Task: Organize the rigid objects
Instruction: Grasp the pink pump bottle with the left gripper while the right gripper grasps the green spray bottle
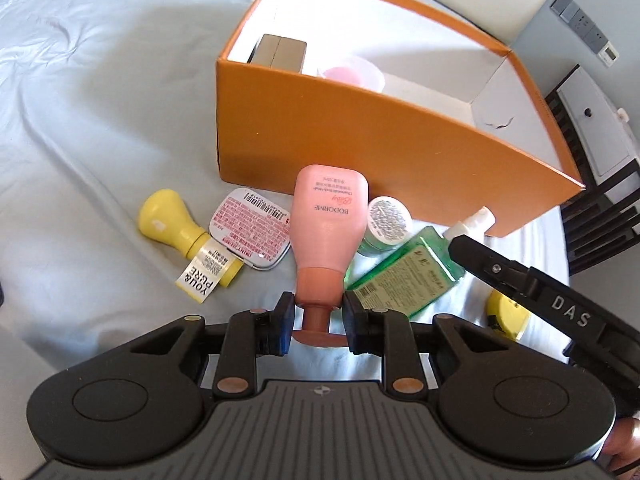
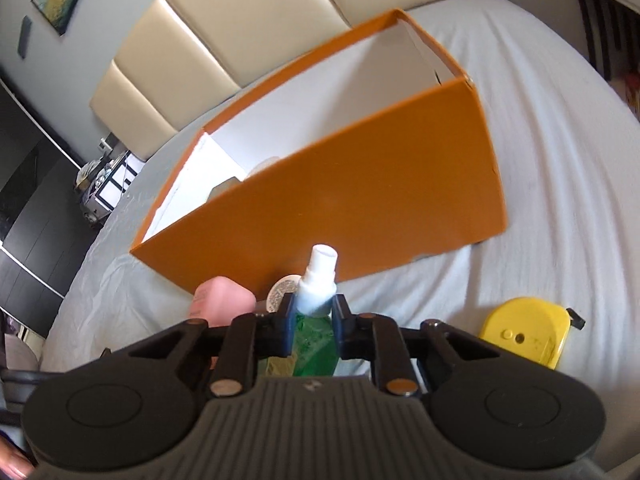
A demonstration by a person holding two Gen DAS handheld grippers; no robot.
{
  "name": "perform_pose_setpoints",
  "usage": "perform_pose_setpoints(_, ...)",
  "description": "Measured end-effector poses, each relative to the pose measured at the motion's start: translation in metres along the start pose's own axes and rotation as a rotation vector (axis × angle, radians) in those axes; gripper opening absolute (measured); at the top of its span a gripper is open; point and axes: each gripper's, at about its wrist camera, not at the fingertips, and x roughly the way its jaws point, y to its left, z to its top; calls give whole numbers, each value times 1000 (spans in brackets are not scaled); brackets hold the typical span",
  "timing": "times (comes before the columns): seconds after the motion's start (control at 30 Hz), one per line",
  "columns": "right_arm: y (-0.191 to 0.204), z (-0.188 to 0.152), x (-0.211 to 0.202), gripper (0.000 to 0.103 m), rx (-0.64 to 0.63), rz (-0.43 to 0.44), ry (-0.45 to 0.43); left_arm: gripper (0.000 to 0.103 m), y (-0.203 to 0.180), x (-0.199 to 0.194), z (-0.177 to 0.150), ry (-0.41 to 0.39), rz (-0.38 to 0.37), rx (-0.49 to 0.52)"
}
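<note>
- The left gripper [image 1: 319,311] has its jaws closed on the cap end of the pink plastic lotion bottle [image 1: 329,216]; its pads pinch the darker pink neck, and the flared cap foot sits just behind them.
- The bottle's long axis runs straight away from the fingers toward the near wall of the open orange cardboard box [image 1: 380,136], with the bottle's flat base almost at that wall.
- The right gripper [image 2: 313,312] is clamped on the shoulder of the green translucent spray bottle [image 2: 313,334], its white nozzle pointing at the same wall.
- Both bottles lie on the grey bedsheet [image 1: 100,112] just in front of the box, so each probably needs lifting over the rim.
- Of the two, the left hand's load looks nearer the wall.
</note>
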Motion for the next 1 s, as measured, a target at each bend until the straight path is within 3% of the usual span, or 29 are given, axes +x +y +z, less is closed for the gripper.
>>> perform_pose_setpoints(0.13, 11, -3, -15, 14, -60, 11, -38, 28, -3, -18, 0, 16, 0, 69)
perform_pose_setpoints(0.2, 13, -6, -21, 0, -102, 12, -70, 28, -4, -26, 1, 16, 7, 102)
perform_pose_setpoints(0.37, 24, -1, -45, 0, -183, 22, -135, 27, -9, -28, 2, 35, 19, 125)
perform_pose_setpoints(0.4, 23, -2, -44, 1, -176, 17, -125, 18, -9, -28, 3, 33, 20, 120)
perform_pose_setpoints(0.57, -2, 1, -20, 13, -42, -95, -32, 13, -18, -29, 7, 11, 29, 146)
perform_pose_setpoints(0.63, -18, 6, -11, 31, 70, -85, 27, 13, -19, -24, 8, 30, 34, 136)
perform_pose_setpoints(0.67, -24, 8, -10, 34, 110, -83, 36, 13, -19, -22, 8, 39, 34, 136)
perform_pose_setpoints(0.8, -40, 12, -1, 38, 212, -97, 63, 33, -10, -5, 10, 117, 67, 106)
perform_pose_setpoints(0.87, -47, 14, 6, 38, 266, -93, 69, 36, -6, 4, 9, 160, 104, 112)
perform_pose_setpoints(1.0, -59, 19, 23, 40, 338, -91, 92, 49, -5, 19, 1, 267, 143, 184)
